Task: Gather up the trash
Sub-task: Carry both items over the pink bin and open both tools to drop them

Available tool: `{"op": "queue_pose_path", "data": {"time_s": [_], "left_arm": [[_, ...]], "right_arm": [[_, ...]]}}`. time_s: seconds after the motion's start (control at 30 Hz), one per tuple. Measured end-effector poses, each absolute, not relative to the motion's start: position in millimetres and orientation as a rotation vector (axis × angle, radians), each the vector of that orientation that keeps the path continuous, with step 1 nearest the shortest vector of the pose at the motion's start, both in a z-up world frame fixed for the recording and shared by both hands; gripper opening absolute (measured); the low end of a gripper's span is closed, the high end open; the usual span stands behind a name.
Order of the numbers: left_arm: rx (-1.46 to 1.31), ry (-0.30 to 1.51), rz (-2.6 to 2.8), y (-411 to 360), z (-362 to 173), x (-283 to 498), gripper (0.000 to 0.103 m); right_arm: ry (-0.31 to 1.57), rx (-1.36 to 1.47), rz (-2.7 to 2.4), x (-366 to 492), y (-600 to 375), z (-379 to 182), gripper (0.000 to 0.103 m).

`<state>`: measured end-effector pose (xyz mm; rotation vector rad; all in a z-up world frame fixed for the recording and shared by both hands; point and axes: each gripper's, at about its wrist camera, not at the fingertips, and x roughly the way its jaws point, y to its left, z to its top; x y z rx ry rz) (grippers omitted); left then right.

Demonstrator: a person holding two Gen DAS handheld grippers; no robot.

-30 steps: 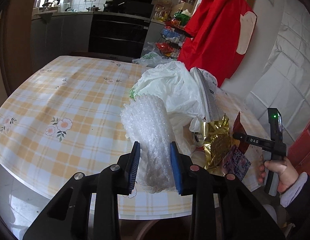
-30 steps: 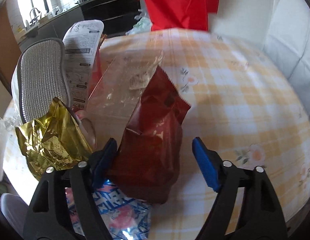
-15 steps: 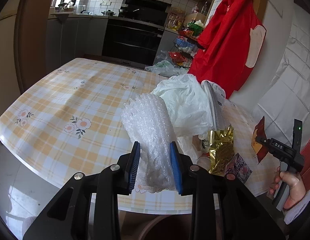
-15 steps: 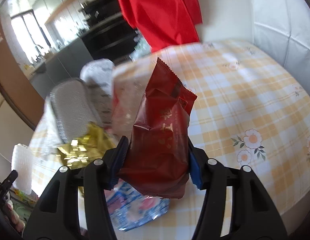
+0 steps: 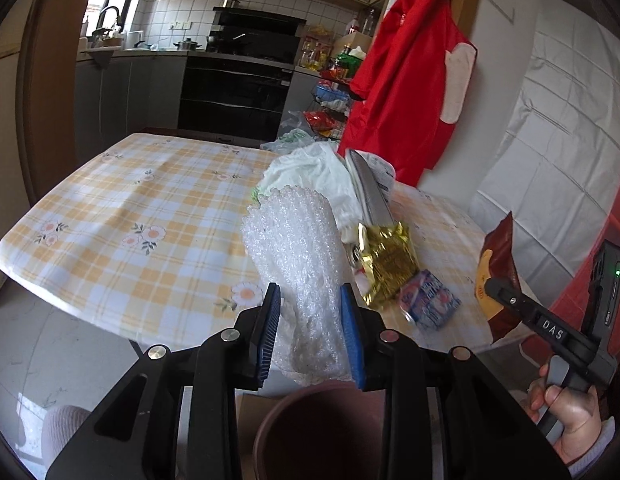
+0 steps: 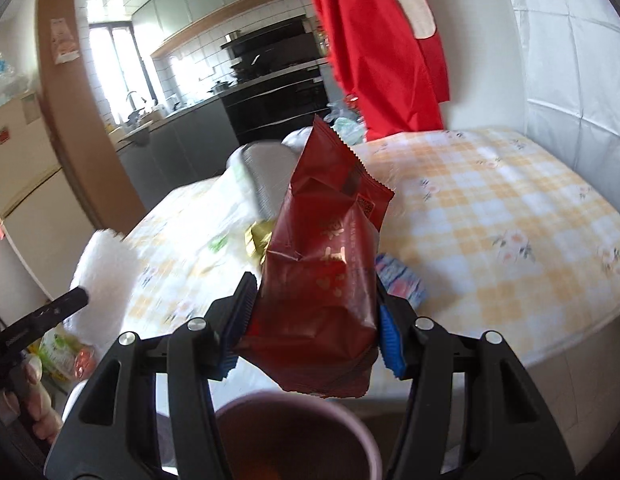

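My left gripper (image 5: 310,336) is shut on a wad of clear bubble wrap (image 5: 297,256), held off the table's near edge above a brown bin (image 5: 322,432). My right gripper (image 6: 314,324) is shut on a dark red snack bag (image 6: 326,264), held above the same bin (image 6: 293,436). The red bag (image 5: 498,268) and right gripper also show at the right of the left wrist view. The bubble wrap (image 6: 105,276) shows at the left of the right wrist view. A gold wrapper (image 5: 386,264) and a pink-blue packet (image 5: 430,300) lie on the table.
The checked table (image 5: 129,232) carries a white plastic bag (image 5: 314,176) and a grey slipper-like item (image 5: 370,192). A red garment (image 5: 410,80) hangs behind. Kitchen counters and an oven stand at the back. Tiled floor lies left of the bin.
Both grippers pulled back from the table with their loads. The right gripper closed on the red bag and lifted it. The bin rim has come into view below both.
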<state>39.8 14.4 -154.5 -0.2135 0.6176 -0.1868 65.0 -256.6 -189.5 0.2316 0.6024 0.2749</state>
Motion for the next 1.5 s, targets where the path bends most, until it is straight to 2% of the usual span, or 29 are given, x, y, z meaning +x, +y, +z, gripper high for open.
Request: {"op": "queue_pose_path", "data": {"time_s": [0.4, 0.6, 0.73, 0.83, 0.97, 1.03, 1.23, 1.33, 1.4, 1.5], "left_arm": [[-0.234, 0.631, -0.198, 13.6, -158.9, -6.3, 0.030], [-0.228, 0.633, -0.212, 11.9, -159.4, -3.9, 0.031], [-0.227, 0.654, -0.216, 9.1, -165.5, -1.9, 0.031], [-0.225, 0.668, -0.216, 7.6, -169.0, -0.4, 0.031], [-0.215, 0.669, -0.222, 5.7, -168.7, -1.0, 0.031], [-0.210, 0.668, -0.229, 3.5, -167.7, -2.4, 0.032], [-0.188, 0.658, -0.255, -3.2, -164.2, -3.8, 0.034], [-0.179, 0.655, -0.286, -7.9, -163.5, -4.8, 0.042], [-0.167, 0.645, -0.316, -12.8, -162.3, -7.3, 0.059], [-0.141, 0.620, -0.325, -17.8, -158.8, -11.6, 0.076]], "right_arm": [[0.619, 0.128, 0.393, 0.0, -212.4, -192.1, 0.057], [0.618, 0.131, 0.416, -0.2, -210.9, -189.5, 0.061], [0.624, 0.131, 0.432, -1.5, -208.4, -193.0, 0.071], [0.613, 0.121, 0.425, -1.6, -207.3, -191.8, 0.073], [0.579, 0.131, 0.371, -5.1, -214.0, -187.4, 0.088], [0.568, 0.140, 0.340, -5.0, -218.8, -186.1, 0.092], [0.557, 0.164, 0.263, -4.0, -232.3, -184.6, 0.096], [0.548, 0.169, 0.235, -4.5, -236.5, -184.3, 0.097], [0.551, 0.177, 0.229, -3.7, -238.1, -185.3, 0.097], [0.562, 0.181, 0.226, -2.7, -238.5, -187.0, 0.097]]}}
